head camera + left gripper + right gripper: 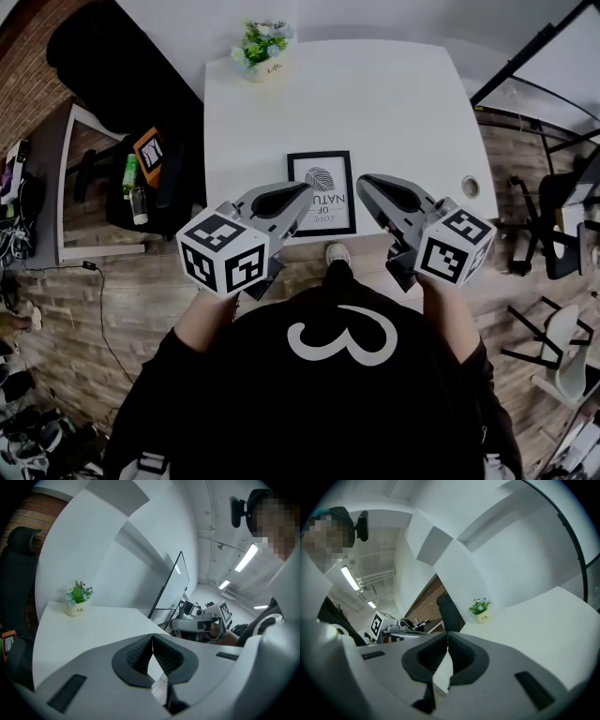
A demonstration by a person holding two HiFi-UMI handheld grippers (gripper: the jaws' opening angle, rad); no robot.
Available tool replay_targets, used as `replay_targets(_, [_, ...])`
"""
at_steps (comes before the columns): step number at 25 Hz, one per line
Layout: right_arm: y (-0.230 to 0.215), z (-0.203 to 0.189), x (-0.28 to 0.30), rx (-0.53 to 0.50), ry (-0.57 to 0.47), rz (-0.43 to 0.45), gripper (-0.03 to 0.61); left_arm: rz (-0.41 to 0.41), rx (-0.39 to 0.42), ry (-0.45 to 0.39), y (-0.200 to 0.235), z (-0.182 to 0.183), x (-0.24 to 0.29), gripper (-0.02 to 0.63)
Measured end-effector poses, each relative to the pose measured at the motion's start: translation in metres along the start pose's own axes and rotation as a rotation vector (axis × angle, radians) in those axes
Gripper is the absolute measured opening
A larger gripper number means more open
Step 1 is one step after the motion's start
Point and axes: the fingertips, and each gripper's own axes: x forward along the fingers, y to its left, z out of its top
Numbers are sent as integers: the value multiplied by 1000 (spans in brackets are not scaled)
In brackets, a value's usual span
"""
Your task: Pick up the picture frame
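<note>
A black picture frame (322, 191) with a white print lies flat near the front edge of the white table (375, 103). My left gripper (302, 190) hangs over the frame's left edge, jaws shut with nothing between them. My right gripper (362, 183) is at the frame's right edge, also shut and empty. In the left gripper view my shut left gripper (152, 637) points across the table, with the right gripper (199, 624) seen beyond it. The right gripper view shows my closed right gripper (447, 634) and the left gripper (389, 629). The frame is hidden in both gripper views.
A small potted plant (261, 47) stands at the table's far left corner. A round grommet (471, 187) sits near the table's right front. A side shelf (66, 178) with bottles and an orange item stands left of the table. Chairs (553, 225) stand at the right.
</note>
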Motion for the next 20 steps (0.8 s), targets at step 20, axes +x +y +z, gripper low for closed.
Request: replay_targets(20, [-79, -46, 30, 68, 149, -59, 28, 135, -129, 33, 79, -29, 24, 18])
